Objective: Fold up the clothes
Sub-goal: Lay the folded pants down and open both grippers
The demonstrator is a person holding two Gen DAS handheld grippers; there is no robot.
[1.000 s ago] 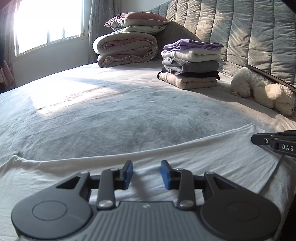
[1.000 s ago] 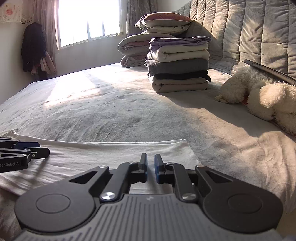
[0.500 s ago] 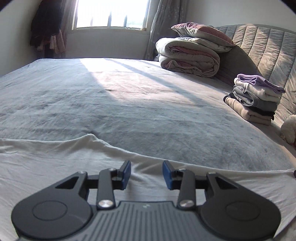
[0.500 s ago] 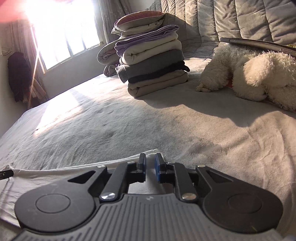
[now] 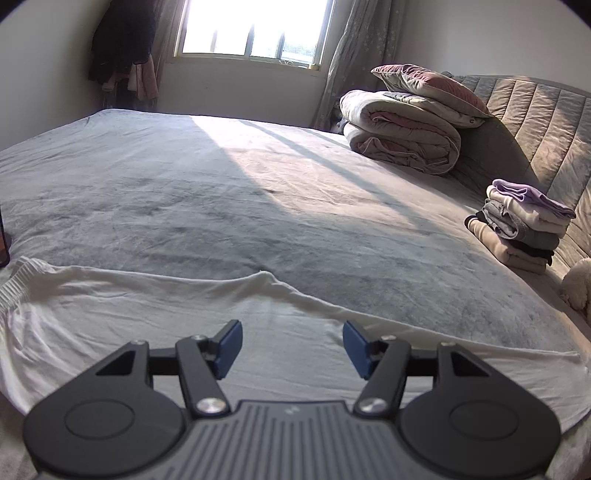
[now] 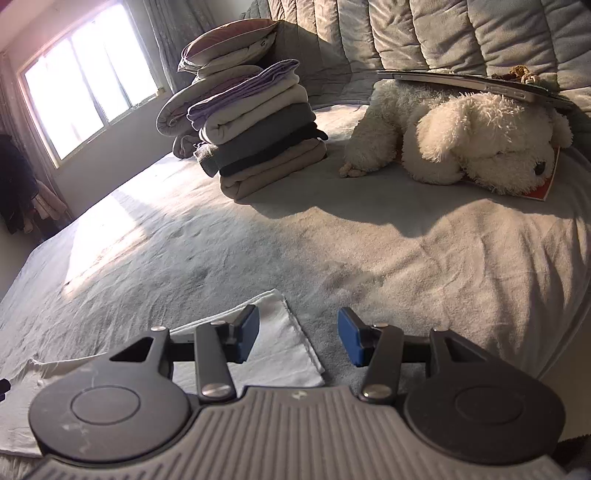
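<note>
The white garment (image 5: 155,314) lies flat on the bed (image 5: 258,206), long axis crosswise, near edge. The left gripper (image 5: 291,343), released, its jaws just opening with nothing between them, hangs over its middle. The right gripper (image 6: 297,336), likewise opening and empty, straddles its right corner (image 6: 275,332). Beyond the garment, the bed is open room.

Blown-out window (image 5: 251,27) backlight (fisheye-bent edges), long shadows
</note>
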